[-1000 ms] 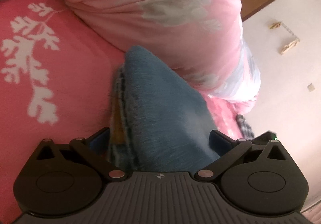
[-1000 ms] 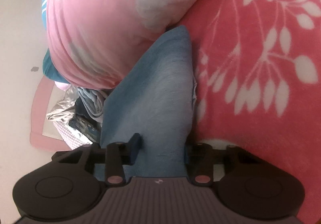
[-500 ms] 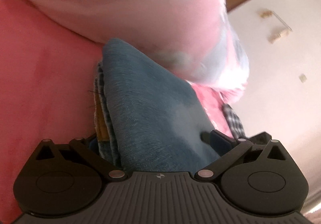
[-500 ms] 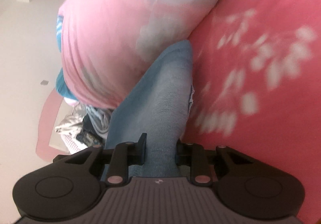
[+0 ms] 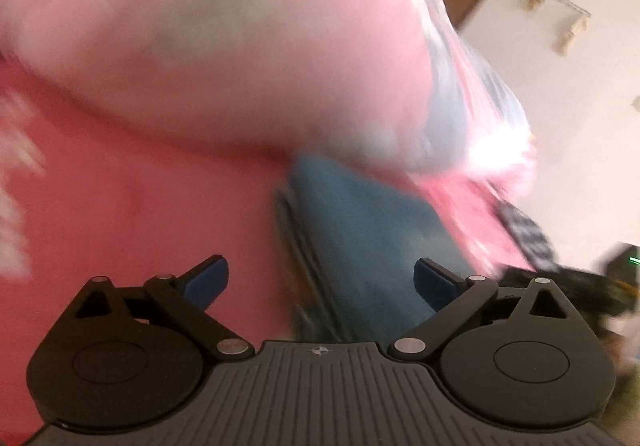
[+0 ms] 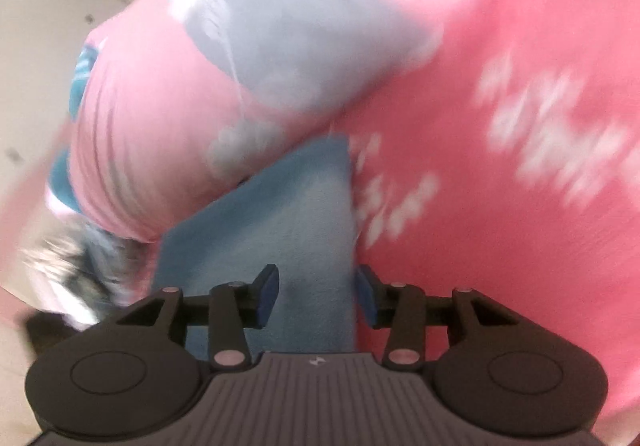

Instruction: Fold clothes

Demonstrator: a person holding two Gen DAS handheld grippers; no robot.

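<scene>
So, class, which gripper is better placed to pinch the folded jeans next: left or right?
Right, probably. The right gripper, whose jaws have just been opening, straddles the folded jeans closely, with cloth between both sides. The left gripper gapes wide, the jeans lying off toward one finger.

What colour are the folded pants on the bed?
Blue denim pants, clearest in the right wrist view.
</scene>
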